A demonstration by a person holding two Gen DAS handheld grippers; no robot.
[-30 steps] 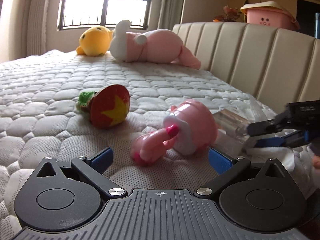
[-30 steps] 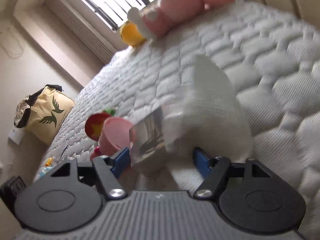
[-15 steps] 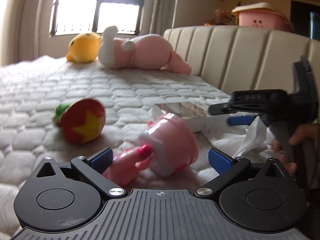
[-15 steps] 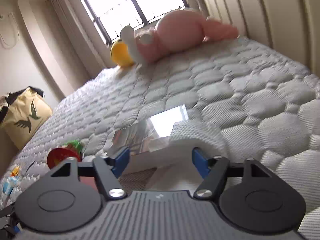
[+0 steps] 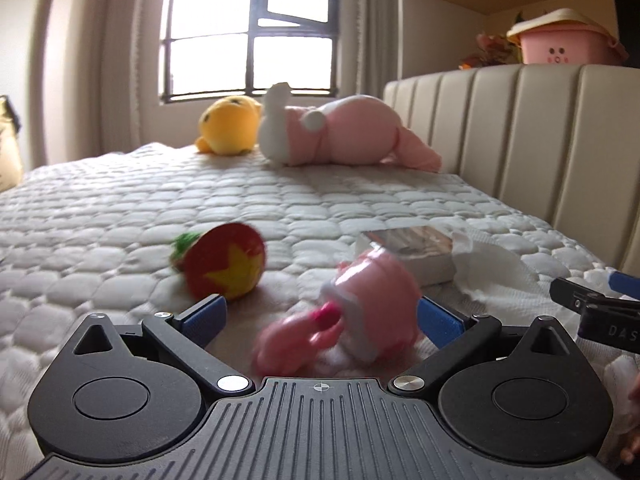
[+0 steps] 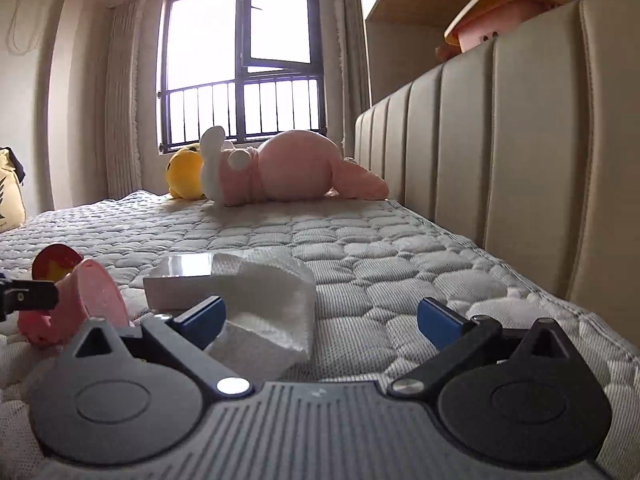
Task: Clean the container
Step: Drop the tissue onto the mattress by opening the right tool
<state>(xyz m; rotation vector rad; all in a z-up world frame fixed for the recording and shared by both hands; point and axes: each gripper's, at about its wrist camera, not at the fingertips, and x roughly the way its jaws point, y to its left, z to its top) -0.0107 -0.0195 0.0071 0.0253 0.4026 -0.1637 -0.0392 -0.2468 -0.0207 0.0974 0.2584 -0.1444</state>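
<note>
A small clear plastic container (image 6: pixel 178 285) lies flat on the quilted mattress (image 6: pixel 384 276). A white tissue (image 6: pixel 272 300) is draped over its right end and reaches in past the left finger of my right gripper (image 6: pixel 320 318). That gripper is open and holds nothing. The left wrist view has the container (image 5: pixel 412 252) and tissue (image 5: pixel 494 274) beyond a blurred pink toy (image 5: pixel 360 320). The toy lies between the spread fingers of my open left gripper (image 5: pixel 320 316), not gripped. The right gripper's tip (image 5: pixel 592 308) shows at the right edge.
A red toy with a yellow star (image 5: pixel 224 266) lies left of the pink toy. A yellow plush (image 5: pixel 228 126) and a big pink plush (image 5: pixel 340 132) rest at the far end under the window. A padded headboard (image 6: pixel 520 168) runs along the right side.
The right gripper has opened wider and let go of the container and tissue, which now lie flat on the mattress. The left gripper has moved in around the pink toy.
</note>
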